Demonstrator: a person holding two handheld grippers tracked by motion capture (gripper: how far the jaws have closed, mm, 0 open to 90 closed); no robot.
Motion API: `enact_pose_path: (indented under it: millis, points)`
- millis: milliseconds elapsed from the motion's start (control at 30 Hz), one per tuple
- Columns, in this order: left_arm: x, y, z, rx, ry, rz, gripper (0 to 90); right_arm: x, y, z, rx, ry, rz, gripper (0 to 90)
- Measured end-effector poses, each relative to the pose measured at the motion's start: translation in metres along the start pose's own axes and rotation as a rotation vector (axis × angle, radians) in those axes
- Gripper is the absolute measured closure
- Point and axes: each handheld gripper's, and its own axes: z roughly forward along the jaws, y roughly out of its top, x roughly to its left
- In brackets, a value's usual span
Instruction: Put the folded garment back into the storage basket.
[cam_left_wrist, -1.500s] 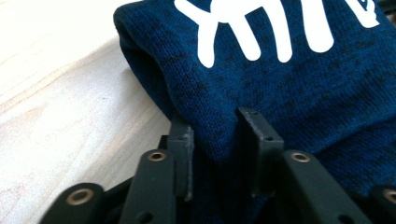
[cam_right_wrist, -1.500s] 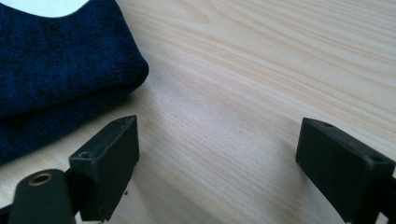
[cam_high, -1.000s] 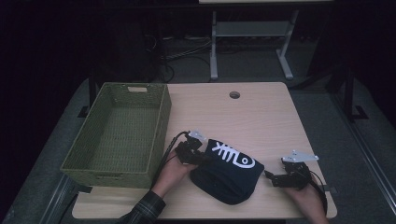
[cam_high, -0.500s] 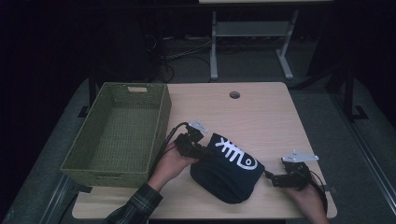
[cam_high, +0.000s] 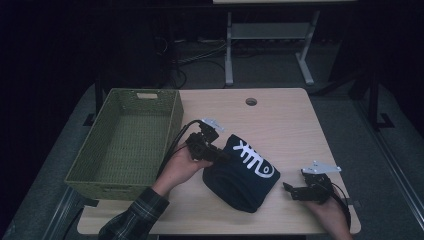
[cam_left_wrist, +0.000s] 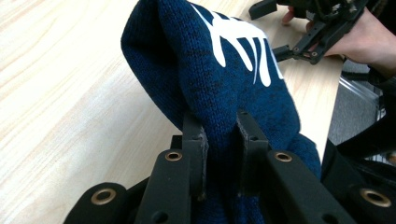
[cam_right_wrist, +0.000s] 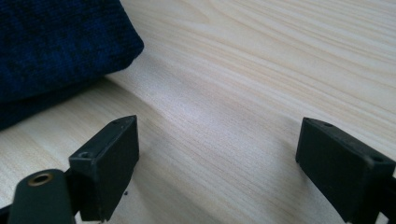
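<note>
The left tongs (cam_left_wrist: 222, 140) are clamping a fold of the navy garment (cam_high: 245, 172), lifting its edge off the worktop (cam_high: 280, 120). The right tongs (cam_right_wrist: 217, 154) are resting wide open, empty. Next: carrying it to the green basket (cam_high: 172, 125).

One dark blue knitted garment (cam_high: 245, 172) with a white print, one green woven basket (cam_high: 125, 145), two grippers, left (cam_high: 220, 156) and right (cam_high: 290, 189), one bench (cam_high: 280, 120).
</note>
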Motion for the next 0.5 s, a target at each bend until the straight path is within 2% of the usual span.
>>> enact_pose_path:
  millis: [67,433,500]
  points:
    - [-0.002,0.004,-0.004,0.000,-0.021,0.015,77.4,0.000,0.000,0.000,0.000,0.001,-0.001,13.0]
    - [-0.014,0.028,-0.034,0.024,0.010,0.083,77.7,0.000,0.000,0.000,-0.001,-0.001,0.000,13.0]
    - [-0.015,0.031,-0.039,0.020,0.017,0.085,77.7,0.000,0.000,0.000,0.000,-0.001,0.000,13.0]
